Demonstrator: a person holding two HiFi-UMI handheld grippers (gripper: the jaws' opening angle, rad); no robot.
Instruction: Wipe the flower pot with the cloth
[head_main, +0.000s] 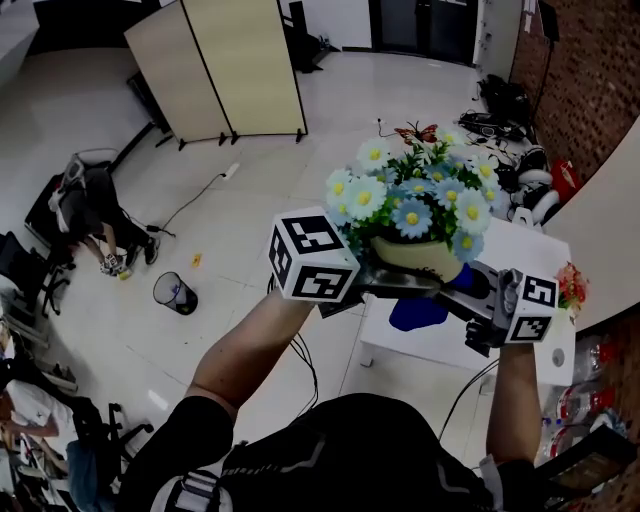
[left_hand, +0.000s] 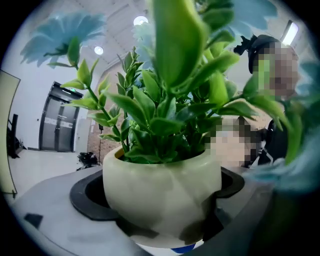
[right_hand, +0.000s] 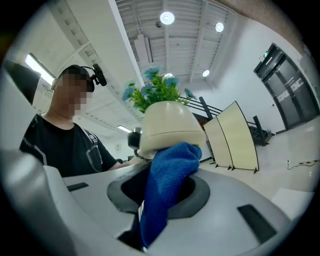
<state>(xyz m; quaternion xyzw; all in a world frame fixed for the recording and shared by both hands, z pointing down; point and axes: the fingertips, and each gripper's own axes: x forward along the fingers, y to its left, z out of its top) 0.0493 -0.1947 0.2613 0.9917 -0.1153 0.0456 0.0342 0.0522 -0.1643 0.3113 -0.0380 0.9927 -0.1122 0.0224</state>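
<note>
Bright ceiling lights (right_hand: 167, 18), glossy floor glare, fisheye vignetting — blurred near leaves (left_hand: 175, 45)

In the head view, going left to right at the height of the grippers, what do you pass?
Black wastebasket → left gripper's marker cube → flower pot → right gripper's marker cube. The blue cloth shows directly below the pot, so it has no clear place.
</note>
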